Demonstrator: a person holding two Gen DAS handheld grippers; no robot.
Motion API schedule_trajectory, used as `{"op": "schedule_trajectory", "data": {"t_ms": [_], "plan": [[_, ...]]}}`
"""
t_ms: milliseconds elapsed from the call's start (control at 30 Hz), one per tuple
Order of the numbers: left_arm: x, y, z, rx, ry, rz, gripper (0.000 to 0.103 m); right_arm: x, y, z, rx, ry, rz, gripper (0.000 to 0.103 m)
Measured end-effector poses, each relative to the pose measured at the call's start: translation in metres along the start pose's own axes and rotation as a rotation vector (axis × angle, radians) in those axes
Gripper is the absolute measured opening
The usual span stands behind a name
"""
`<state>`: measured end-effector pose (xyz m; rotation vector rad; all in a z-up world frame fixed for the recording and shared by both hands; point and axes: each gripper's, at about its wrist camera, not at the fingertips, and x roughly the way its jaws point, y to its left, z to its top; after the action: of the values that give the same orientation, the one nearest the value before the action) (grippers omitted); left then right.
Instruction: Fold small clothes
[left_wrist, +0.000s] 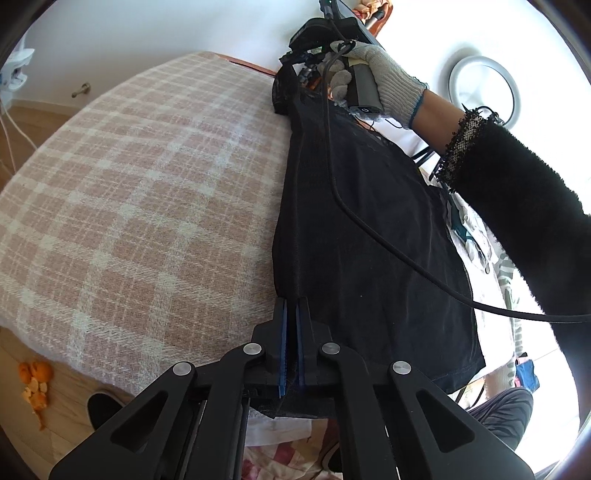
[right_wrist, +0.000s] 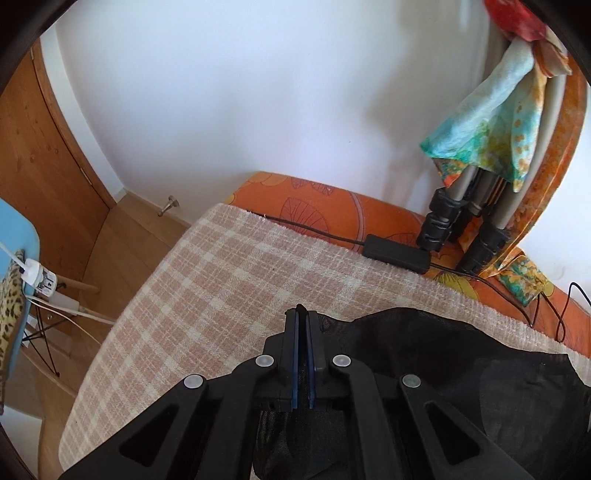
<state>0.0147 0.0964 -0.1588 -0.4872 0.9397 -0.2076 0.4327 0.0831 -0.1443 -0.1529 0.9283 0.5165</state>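
Note:
A black mesh garment (left_wrist: 369, 229) is stretched lengthwise above a pink-and-cream checked blanket (left_wrist: 147, 192). My left gripper (left_wrist: 291, 306) is shut on the garment's near edge. My right gripper (left_wrist: 295, 70), held by a gloved hand (left_wrist: 384, 77), grips the far end in the left wrist view. In the right wrist view my right gripper (right_wrist: 303, 317) is shut on the black garment (right_wrist: 461, 354), which spreads to the right over the blanket (right_wrist: 221, 273).
A black adapter box with cable (right_wrist: 397, 254) lies at the blanket's far edge on an orange bedcover (right_wrist: 314, 199). Tripod legs with a colourful scarf (right_wrist: 491, 133) stand at back right. Orange peel (left_wrist: 35, 380) lies on the wooden floor. Other clothes (left_wrist: 487, 243) lie at right.

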Motion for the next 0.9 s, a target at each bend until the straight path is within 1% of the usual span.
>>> {"op": "schedule_trajectory", "data": {"t_ms": [33, 133, 333, 467, 567, 667, 767, 833, 900], "plan": [[-0.002, -0.003, 0.001, 0.010, -0.005, -0.004, 0.002, 0.000, -0.001, 0.002, 0.014, -0.008, 0.005, 0.000], [-0.004, -0.012, 0.002, 0.030, -0.011, -0.016, 0.002, -0.016, -0.018, -0.001, 0.042, -0.034, 0.020, 0.000], [-0.001, -0.034, 0.002, 0.080, -0.010, -0.049, 0.002, -0.043, -0.044, -0.008, 0.065, -0.076, 0.002, 0.000], [0.005, -0.050, -0.001, 0.121, 0.013, -0.077, 0.002, -0.066, -0.071, -0.019, 0.090, -0.118, -0.020, 0.000], [0.015, -0.067, -0.006, 0.160, 0.042, -0.093, 0.002, -0.082, -0.097, -0.033, 0.118, -0.131, -0.051, 0.000], [0.027, -0.083, -0.012, 0.196, 0.081, -0.112, 0.002, -0.085, -0.124, -0.050, 0.146, -0.113, -0.088, 0.000], [0.039, -0.095, -0.019, 0.228, 0.121, -0.119, 0.002, -0.075, -0.145, -0.065, 0.163, -0.075, -0.139, 0.000], [0.045, -0.101, -0.023, 0.247, 0.139, -0.114, 0.002, -0.071, -0.155, -0.069, 0.174, -0.065, -0.150, 0.000], [0.050, -0.104, -0.026, 0.255, 0.158, -0.113, 0.002, -0.066, -0.162, -0.072, 0.181, -0.053, -0.137, 0.001]]}}
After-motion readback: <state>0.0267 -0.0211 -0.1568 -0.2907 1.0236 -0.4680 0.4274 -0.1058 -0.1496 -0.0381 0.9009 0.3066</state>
